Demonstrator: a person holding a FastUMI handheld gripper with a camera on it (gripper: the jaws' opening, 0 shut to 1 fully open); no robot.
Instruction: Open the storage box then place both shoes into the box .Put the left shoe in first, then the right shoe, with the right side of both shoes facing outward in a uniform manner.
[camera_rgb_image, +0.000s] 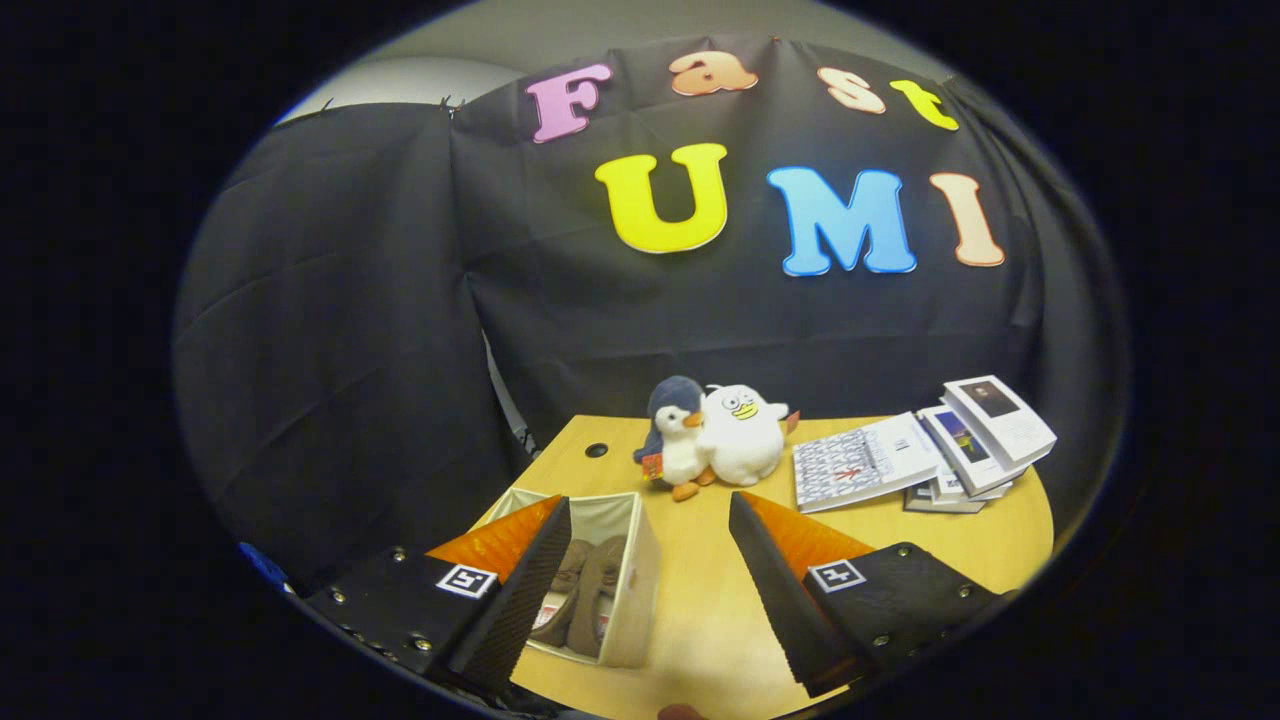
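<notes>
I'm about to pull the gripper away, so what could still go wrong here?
1. The open gripper hangs above the storage box; its one finger overlaps the box in view, so pulling away low might clip the rim.
2. Both shoes sit inside, but their facing is hard to tell, so orientation may be wrong.
3. The plush toys stand just beyond.

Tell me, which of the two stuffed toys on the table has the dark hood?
The penguin, the left one of the pair as seen beyond the open gripper. Its head is dark blue-grey with an orange beak, while the toy leaning against it is all white.
</notes>
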